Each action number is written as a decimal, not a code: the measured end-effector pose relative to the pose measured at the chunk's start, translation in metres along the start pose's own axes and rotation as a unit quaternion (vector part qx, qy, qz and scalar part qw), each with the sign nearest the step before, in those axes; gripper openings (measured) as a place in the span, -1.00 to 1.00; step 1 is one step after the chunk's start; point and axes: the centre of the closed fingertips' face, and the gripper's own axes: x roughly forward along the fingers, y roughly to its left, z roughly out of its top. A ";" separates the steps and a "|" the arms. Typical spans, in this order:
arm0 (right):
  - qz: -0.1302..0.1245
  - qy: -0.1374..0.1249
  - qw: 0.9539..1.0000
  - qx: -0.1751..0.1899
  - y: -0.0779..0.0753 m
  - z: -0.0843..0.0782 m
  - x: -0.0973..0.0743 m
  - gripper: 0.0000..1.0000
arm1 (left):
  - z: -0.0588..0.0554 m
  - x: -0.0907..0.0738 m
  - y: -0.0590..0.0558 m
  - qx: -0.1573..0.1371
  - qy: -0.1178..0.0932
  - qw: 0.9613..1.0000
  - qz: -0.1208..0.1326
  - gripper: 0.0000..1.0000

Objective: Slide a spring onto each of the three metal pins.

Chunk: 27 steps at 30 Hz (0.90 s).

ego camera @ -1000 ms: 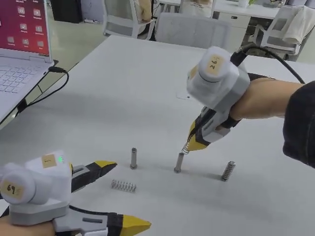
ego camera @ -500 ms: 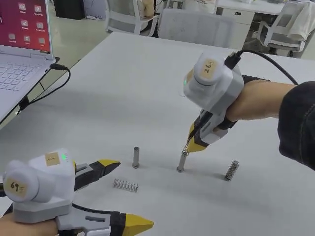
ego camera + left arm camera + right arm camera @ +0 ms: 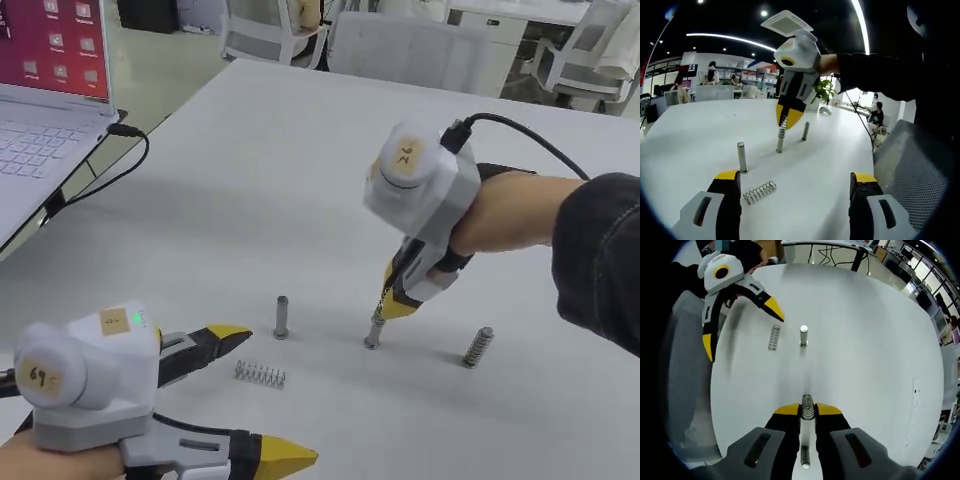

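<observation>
The right hand-held gripper [image 3: 390, 302] is shut on a small coiled steel spring [image 3: 783, 122], whose lower end is set at the top of the middle short grey metal pin [image 3: 372, 337]. The second threading is judged to be in hand, and a straight descent followed by a release is called for next. Three pins and three springs are counted: the held one, a sleeved spring [image 3: 478, 346] at lower right, and a loose spring [image 3: 260, 374] lying on the white surface [image 3: 300, 180]. The left hand-held gripper [image 3: 266, 398] is spread wide and empty.
</observation>
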 end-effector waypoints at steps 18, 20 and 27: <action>0.013 0.026 1.000 0.010 0.007 -0.011 0.032 -0.83 | -0.003 -0.002 0.000 -0.004 0.002 1.000 0.003 0.72; 0.012 0.026 1.000 0.009 0.007 -0.012 0.032 -0.83 | -0.003 -0.002 0.000 -0.005 0.002 1.000 0.003 0.72; 0.017 0.015 1.000 0.018 0.008 -0.008 0.031 -0.81 | -0.002 -0.002 0.000 -0.005 0.002 1.000 0.003 0.72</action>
